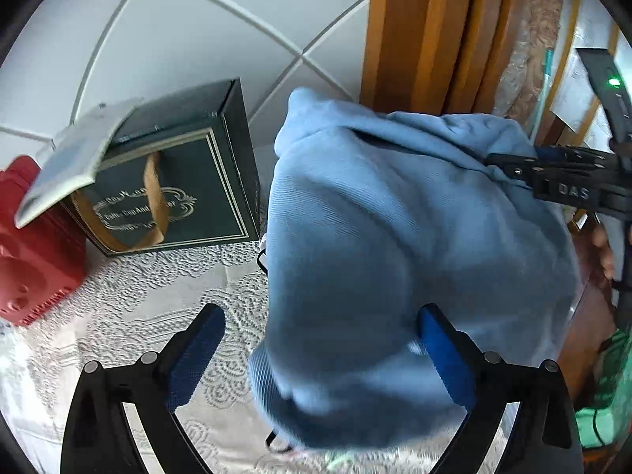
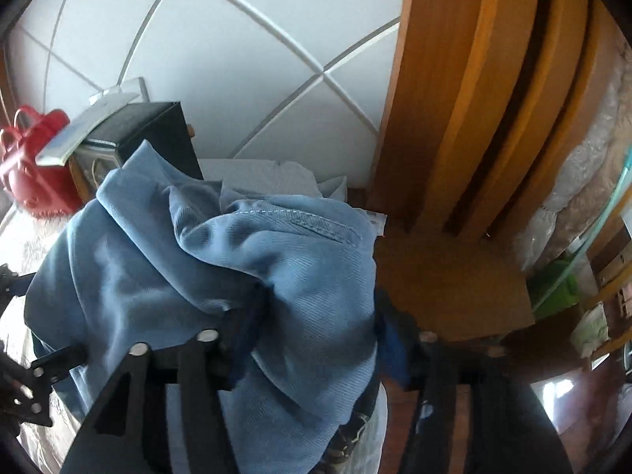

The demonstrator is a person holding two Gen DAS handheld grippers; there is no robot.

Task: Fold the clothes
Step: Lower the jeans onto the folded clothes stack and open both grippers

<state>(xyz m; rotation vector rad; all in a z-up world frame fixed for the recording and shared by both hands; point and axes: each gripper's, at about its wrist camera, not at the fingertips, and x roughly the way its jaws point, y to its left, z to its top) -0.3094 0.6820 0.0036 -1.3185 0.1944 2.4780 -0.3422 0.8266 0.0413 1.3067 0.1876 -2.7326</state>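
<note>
A light blue garment (image 1: 395,237) hangs bunched above a white lace tablecloth (image 1: 130,316). My left gripper (image 1: 320,328) is open wide; the cloth hangs against its right finger (image 1: 442,355), and its left finger (image 1: 197,351) is free. My right gripper (image 1: 509,166) reaches in from the right edge of the left wrist view, shut on the garment's upper edge. In the right wrist view the garment (image 2: 237,268) fills the centre, bunched between the fingers of my right gripper (image 2: 316,339), and its stitched seam (image 2: 324,225) shows on top.
A dark green gift box (image 1: 173,181) with a grey booklet (image 1: 75,158) on it stands at the back left, beside a red bag (image 1: 31,245). White tiled wall behind. A wooden frame (image 1: 426,27) rises at the right. Green items (image 1: 608,391) lie at the far right.
</note>
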